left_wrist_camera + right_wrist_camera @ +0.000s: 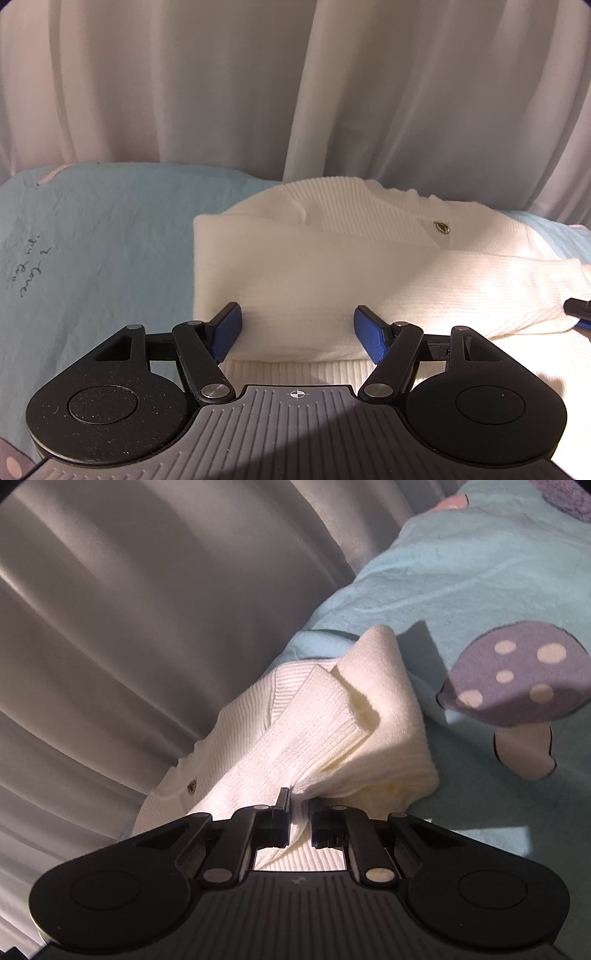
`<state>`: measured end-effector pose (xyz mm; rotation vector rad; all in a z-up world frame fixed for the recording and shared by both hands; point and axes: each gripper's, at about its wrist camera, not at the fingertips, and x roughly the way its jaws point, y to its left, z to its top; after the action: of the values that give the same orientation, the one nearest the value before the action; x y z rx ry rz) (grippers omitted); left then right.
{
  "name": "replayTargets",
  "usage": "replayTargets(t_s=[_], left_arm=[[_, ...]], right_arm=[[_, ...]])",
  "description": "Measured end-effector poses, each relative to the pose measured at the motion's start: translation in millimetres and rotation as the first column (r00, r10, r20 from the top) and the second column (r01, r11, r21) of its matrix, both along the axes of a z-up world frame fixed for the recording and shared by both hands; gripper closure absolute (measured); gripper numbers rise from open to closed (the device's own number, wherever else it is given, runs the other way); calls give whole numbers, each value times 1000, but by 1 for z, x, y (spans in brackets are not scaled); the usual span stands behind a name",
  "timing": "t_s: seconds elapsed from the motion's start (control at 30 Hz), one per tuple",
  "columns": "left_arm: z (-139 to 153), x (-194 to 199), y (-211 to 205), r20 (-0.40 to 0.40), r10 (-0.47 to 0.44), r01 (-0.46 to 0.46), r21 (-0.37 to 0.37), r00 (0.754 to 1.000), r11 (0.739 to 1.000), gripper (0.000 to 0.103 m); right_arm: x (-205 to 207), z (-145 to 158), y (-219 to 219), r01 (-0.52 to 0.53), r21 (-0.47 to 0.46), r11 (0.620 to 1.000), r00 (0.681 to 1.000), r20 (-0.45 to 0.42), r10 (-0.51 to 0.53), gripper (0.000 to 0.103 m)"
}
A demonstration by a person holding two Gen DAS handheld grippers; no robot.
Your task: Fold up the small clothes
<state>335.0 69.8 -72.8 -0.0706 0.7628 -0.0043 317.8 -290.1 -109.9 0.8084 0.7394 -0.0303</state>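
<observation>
A white ribbed knit cardigan with a small metal button lies partly folded on a light blue bedsheet. My left gripper is open, its blue pads spread over the cardigan's near edge, holding nothing. My right gripper is shut on a sleeve of the cardigan, the white fabric pinched between its fingers and lifted a little. The tip of the right gripper shows at the right edge of the left wrist view.
Pale curtains hang right behind the bed. The blue sheet has a purple mushroom print to the right of the cardigan and handwriting print to the left.
</observation>
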Motion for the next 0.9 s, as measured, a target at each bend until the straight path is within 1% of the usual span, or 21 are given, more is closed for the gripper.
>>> replayTargets(t_s=[0.07,0.17,0.23,0.27,0.33,0.4,0.5,0.57,0.63,0.7,0.73,0.83,0.9], left_arm=[[0,2,-1,-5,-2,2,7,1000,1000,28],[-1,3,-3,-9,-10,10,29,1000,1000,27],[-2,3,-4,-11,-15,15,42,1000,999,27],[-2,2,-5,-13,-19,19,48,1000,999,27],[0,0,-5,-18,-26,27,61,999,998,27],[2,-6,-4,-19,-23,24,58,1000,998,27],[7,-22,0,-27,-34,35,42,999,999,27],[12,-41,5,-61,-35,36,22,998,999,28],[17,-74,18,-100,-45,40,-59,994,997,28],[19,-112,32,-129,-64,47,-131,990,990,28],[19,-131,38,-151,-64,43,-141,986,989,27],[18,-183,54,-232,-13,-15,-118,973,993,27],[19,-211,63,-273,16,-51,-122,962,991,27]], right_arm=[[5,1,2,-9,-29,1000,1000,9,10,94],[7,4,9,-46,-113,993,998,29,49,95],[1,9,17,-93,-204,975,994,41,103,91],[-3,12,19,-111,-236,965,992,38,123,87],[-12,18,22,-138,-263,955,988,26,150,78],[-26,22,24,-172,-274,946,982,22,185,74],[-64,24,28,-277,-301,913,956,7,293,72],[-99,24,28,-355,-295,887,931,-23,365,71],[-140,24,20,-397,-278,875,915,-44,401,70],[-184,26,11,-427,-254,868,903,-68,425,70],[-202,27,7,-441,-246,863,897,-85,434,70],[-249,33,-1,-481,-221,849,877,-139,460,70],[-268,35,-5,-498,-209,841,867,-154,475,70]])
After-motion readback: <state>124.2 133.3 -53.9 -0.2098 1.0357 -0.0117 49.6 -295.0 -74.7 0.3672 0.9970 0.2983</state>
